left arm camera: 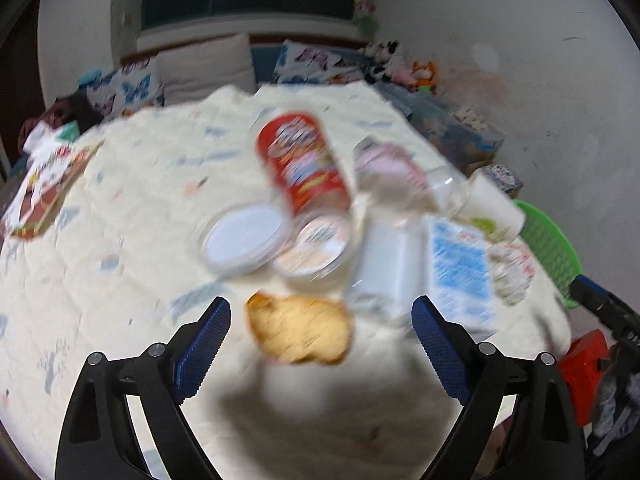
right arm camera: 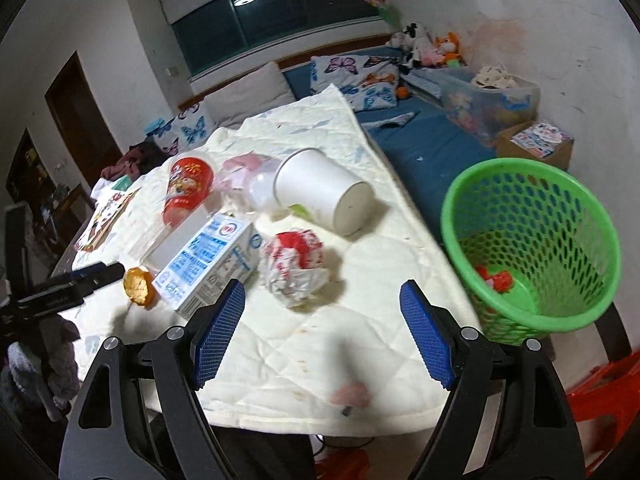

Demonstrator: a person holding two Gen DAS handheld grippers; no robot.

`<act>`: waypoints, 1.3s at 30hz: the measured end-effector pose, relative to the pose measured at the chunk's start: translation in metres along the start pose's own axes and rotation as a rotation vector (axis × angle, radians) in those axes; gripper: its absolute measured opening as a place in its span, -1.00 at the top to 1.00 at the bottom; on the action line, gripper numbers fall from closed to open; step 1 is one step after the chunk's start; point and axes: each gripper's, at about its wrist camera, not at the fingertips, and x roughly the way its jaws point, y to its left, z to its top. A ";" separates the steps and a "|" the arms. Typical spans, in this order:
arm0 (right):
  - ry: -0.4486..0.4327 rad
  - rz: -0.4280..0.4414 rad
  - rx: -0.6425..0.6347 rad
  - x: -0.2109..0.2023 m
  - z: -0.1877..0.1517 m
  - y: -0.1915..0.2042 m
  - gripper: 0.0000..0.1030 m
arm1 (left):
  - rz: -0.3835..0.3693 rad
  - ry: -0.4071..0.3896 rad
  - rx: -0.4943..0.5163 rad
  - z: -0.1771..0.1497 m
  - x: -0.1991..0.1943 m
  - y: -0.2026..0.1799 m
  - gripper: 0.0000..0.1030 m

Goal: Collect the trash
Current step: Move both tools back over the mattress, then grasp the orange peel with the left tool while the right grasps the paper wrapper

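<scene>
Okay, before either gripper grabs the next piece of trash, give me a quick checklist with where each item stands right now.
1. Left gripper open, nothing held: ok.
2. Right gripper open, nothing held: ok.
3. Orange peel lies between the left jaws: ok.
4. Crumpled wrapper lies just ahead of the right gripper: ok.
5. Green basket upright, mouth unobstructed: ok.
6. Left view sharp enough to aim: not ok, blurred.

The left gripper [left arm camera: 320,344] hangs with jaws wide apart over the quilted table [left arm camera: 120,240], nothing between its pads. Just beyond lies an orange peel [left arm camera: 300,330]; farther in, a red cup [left arm camera: 302,162] on its side, a white lid [left arm camera: 244,240] and a blue-printed carton [left arm camera: 460,272].
</scene>
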 end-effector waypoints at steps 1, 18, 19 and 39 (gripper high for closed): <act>0.001 0.003 0.000 0.001 0.000 0.001 -0.55 | 0.000 0.010 0.000 -0.005 0.003 0.004 -0.73; 0.042 0.022 -0.004 0.018 -0.004 0.010 -0.55 | 0.001 0.138 0.018 -0.015 0.052 0.016 -0.80; 0.044 0.021 -0.006 0.019 -0.004 0.010 -0.55 | 0.003 0.139 0.017 -0.014 0.053 0.016 -0.80; 0.076 0.043 -0.035 0.033 -0.006 0.025 -0.55 | -0.018 0.081 0.051 -0.015 0.037 0.015 0.00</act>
